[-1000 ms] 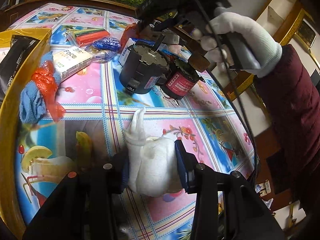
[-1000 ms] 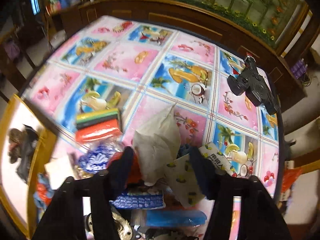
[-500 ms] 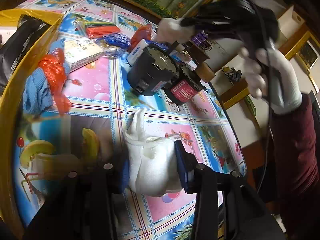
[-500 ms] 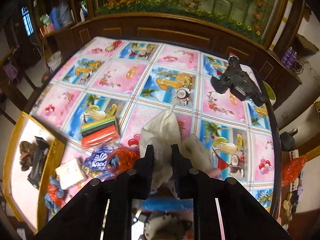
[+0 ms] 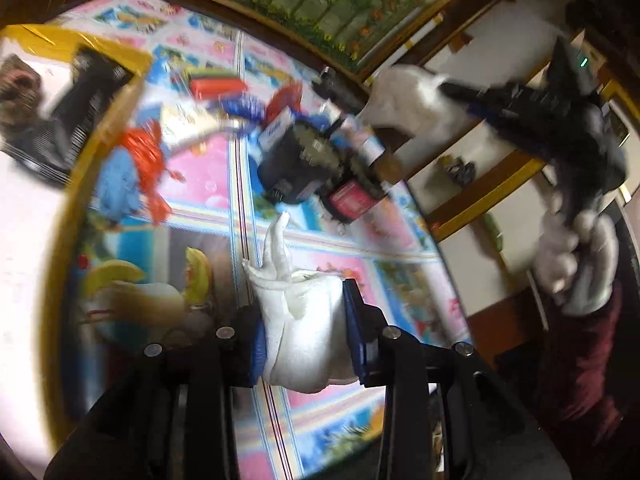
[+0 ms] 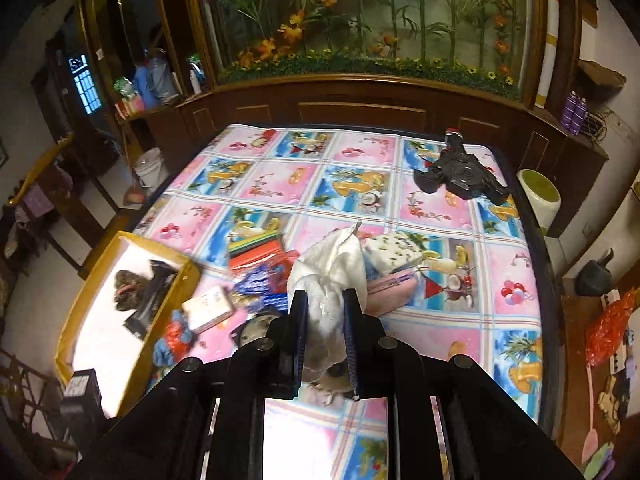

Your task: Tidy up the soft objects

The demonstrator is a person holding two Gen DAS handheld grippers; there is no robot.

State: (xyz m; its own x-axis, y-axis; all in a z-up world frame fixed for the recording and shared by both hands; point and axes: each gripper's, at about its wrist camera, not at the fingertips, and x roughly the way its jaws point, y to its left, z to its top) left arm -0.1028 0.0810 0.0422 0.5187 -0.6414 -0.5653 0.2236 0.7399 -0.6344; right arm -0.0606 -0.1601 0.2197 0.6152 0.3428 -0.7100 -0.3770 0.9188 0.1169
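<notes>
My left gripper (image 5: 304,332) is low over the patterned tablecloth, its jaws closing with the blue pads pressed on a white cloth bundle (image 5: 300,320) that has a tail sticking up. In the right wrist view my right gripper (image 6: 325,320) is shut on a thin white rag (image 6: 332,268), held well above the pile of objects. The left wrist view shows that same right gripper (image 5: 456,90) blurred at the upper right, with the white rag (image 5: 400,96) hanging from it and a white-gloved hand (image 5: 576,264) on its handle.
A yellow box (image 6: 156,248) at the table's left edge holds dark items. The pile includes two black cylinders (image 5: 296,168), a blue cloth with a red bag (image 5: 124,176), a tissue pack (image 6: 208,306) and a pink case (image 6: 394,284). A black device (image 6: 460,176) lies far right.
My right gripper shut on the white rag and rose with it, well above the pile. My left gripper squeezed the white bundle tighter and lifted a little.
</notes>
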